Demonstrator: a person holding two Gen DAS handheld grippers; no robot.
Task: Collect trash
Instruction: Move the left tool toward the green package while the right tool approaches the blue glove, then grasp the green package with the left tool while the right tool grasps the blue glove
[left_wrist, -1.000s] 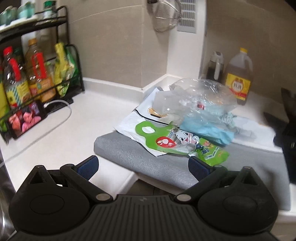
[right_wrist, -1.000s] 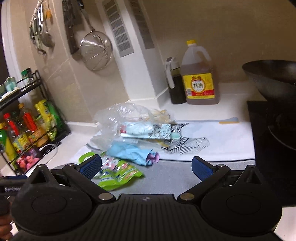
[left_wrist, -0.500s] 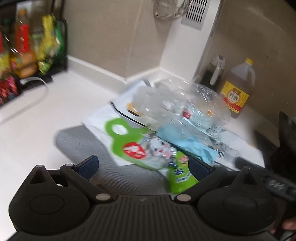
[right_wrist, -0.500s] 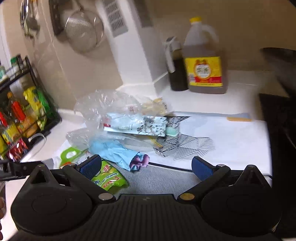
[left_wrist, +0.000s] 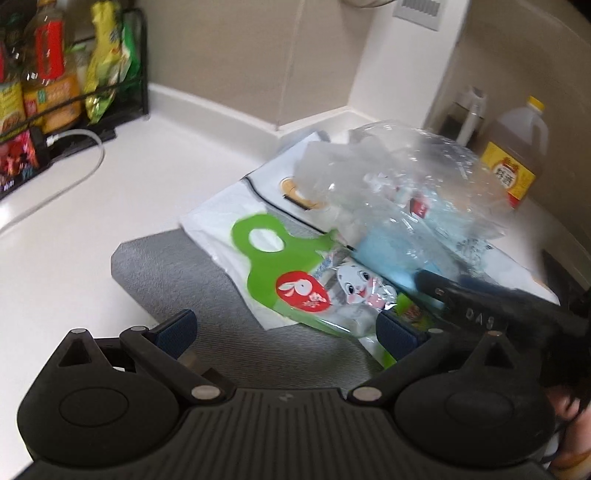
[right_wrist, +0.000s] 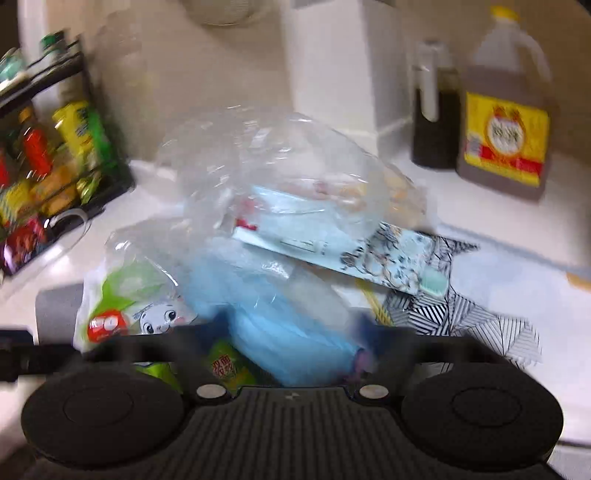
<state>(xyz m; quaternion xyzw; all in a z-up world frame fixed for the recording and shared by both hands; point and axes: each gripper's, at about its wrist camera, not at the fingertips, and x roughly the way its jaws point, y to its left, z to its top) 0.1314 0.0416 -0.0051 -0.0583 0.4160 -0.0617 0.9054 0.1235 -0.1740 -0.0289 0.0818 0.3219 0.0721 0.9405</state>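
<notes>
Both your claws have closed in on the trash pile on the desk: left claw (left_wrist: 284, 328) gapes before the green rabbit wrapper (left_wrist: 295, 284), while right claw (right_wrist: 291, 328), blurred so I cannot tell its state, reaches the blue glove (right_wrist: 280, 325).

**Counter tally: what lay in view**

One clear plastic bag (right_wrist: 266, 166) sat crumpled on top of the pile. One blue wrapper (right_wrist: 280, 325) lay under it, and one green rabbit-print snack packet (left_wrist: 295, 284) at the near left. One flat floral-print pack (right_wrist: 384, 258) stuck out to the right. One grey mat (left_wrist: 177, 266) lay beneath. At the far right stood two bottles: one yellow-labelled jug (right_wrist: 506, 110) and one dark bottle (right_wrist: 436, 110). One rack (left_wrist: 55, 92) stood far left; its contents were too blurred to count.
</notes>
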